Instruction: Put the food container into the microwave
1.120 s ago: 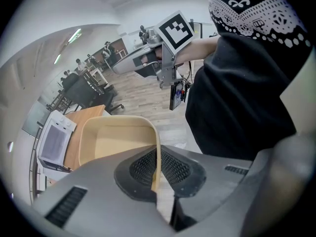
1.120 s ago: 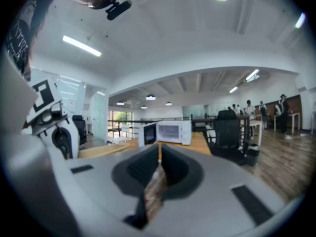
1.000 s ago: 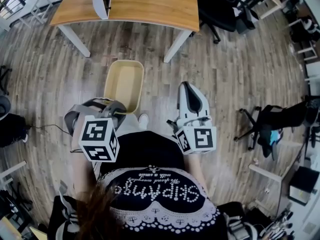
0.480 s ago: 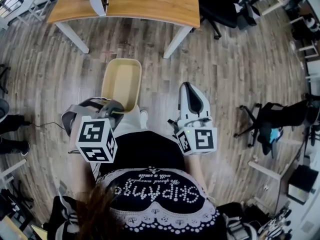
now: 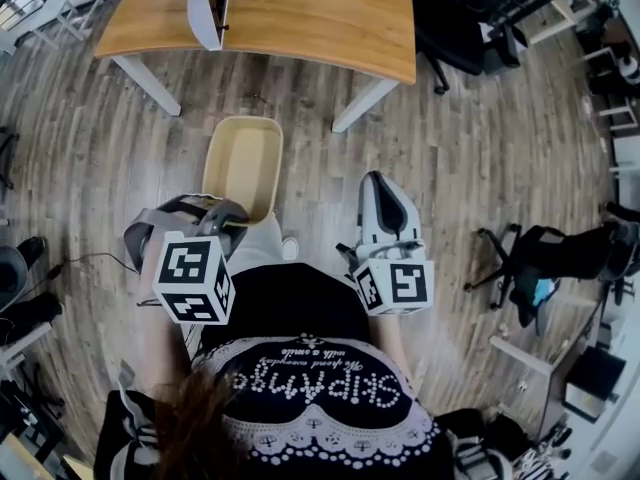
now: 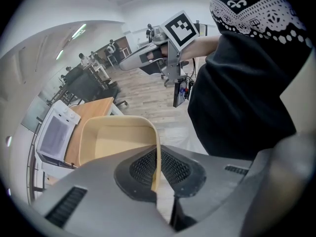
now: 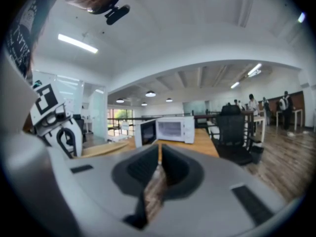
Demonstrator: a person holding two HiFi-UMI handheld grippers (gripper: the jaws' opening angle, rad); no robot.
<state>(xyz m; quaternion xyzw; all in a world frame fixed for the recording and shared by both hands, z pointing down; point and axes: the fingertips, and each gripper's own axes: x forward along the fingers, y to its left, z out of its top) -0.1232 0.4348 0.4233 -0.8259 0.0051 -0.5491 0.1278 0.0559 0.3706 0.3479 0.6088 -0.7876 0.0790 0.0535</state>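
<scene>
A beige, empty food container (image 5: 243,166) hangs over the wooden floor in front of the person. My left gripper (image 5: 238,220) is shut on its near rim; in the left gripper view the thin wall of the container (image 6: 116,142) is pinched between the pads (image 6: 143,167). To the right, my right gripper (image 5: 379,178) points forward, shut and empty. The white microwave (image 7: 172,129) stands on the wooden table (image 5: 300,13) ahead, its door (image 5: 205,6) swung open. In the right gripper view, my right gripper (image 7: 159,149) aims roughly at the microwave.
The table's white legs (image 5: 365,103) stand ahead on the plank floor. Black office chairs (image 5: 455,18) are at the right of the table and another one (image 5: 550,258) at the far right. Cables and shoes lie at the left edge.
The table and microwave have shifted nearer and to the right in the head view as the person moved toward them. Both grippers keep their pose, and the container stays held.
</scene>
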